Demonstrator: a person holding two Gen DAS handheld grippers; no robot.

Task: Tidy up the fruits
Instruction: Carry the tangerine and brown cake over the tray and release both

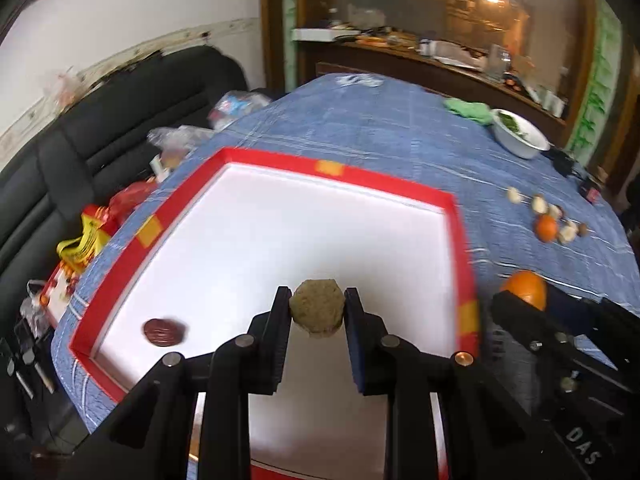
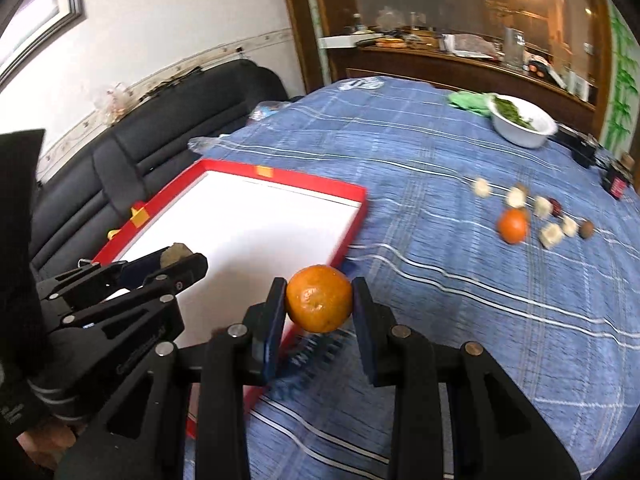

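The left gripper [image 1: 318,312] is clamped on a rough tan-green fruit [image 1: 317,307], held above the white floor of the red-rimmed tray [image 1: 280,160] at lower centre of the left wrist view. A dark red date [image 1: 165,332] already lies in the tray's lower-left corner. The right gripper [image 2: 319,304] grasps a mandarin [image 2: 319,298] above the tray's near right edge. More fruit [image 2: 532,216], including a second mandarin [image 2: 512,225], remains on the blue cloth at right.

Risks:
- Release from height may let round fruit roll across the smooth floor.
- The mandarin may strike the rim and fall outside.
- The grippers are close together; collision is possible.
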